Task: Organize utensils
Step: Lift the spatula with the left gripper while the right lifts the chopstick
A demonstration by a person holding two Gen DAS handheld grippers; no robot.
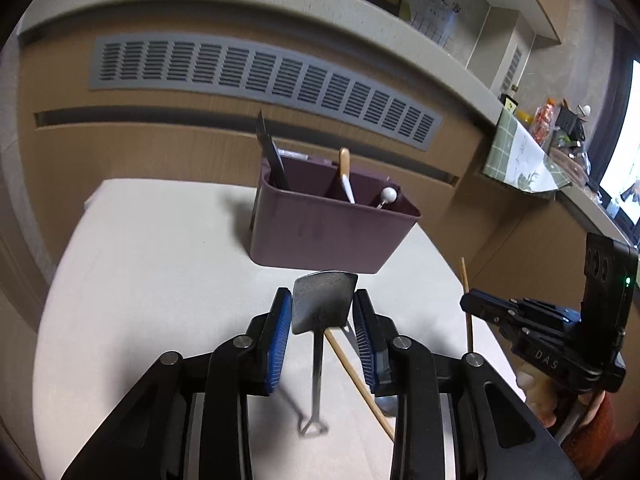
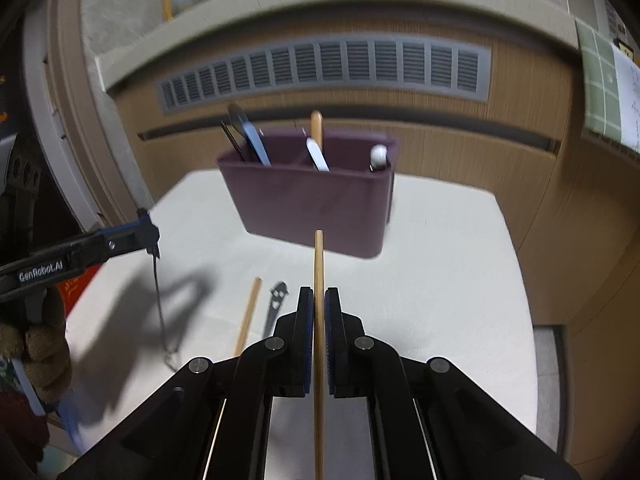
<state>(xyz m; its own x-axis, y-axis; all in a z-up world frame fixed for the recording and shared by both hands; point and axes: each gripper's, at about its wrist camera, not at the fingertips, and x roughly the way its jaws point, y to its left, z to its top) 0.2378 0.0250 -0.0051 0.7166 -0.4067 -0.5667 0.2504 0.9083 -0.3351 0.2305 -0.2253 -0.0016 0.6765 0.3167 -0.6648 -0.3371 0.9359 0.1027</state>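
Note:
A purple divided caddy [image 1: 332,224] [image 2: 312,200] stands at the far side of the white table [image 1: 140,260]. It holds dark utensils, a white spoon with a wooden handle and a white-knobbed stick. My left gripper [image 1: 322,300] [image 2: 148,232] is shut on the blade of a small metal spatula [image 1: 324,304], whose thin handle [image 2: 160,300] hangs down above the table. My right gripper [image 2: 319,296] [image 1: 468,304] is shut on a wooden chopstick [image 2: 319,264] [image 1: 466,300] that stands upright, level with the front of the caddy.
A second chopstick [image 2: 248,316] [image 1: 360,376] and a small black utensil with cut-outs [image 2: 276,304] lie on the table near the grippers. Behind the caddy is a wooden cabinet with a grey vent grille [image 1: 260,76]. A cluttered counter [image 1: 560,148] runs along the right.

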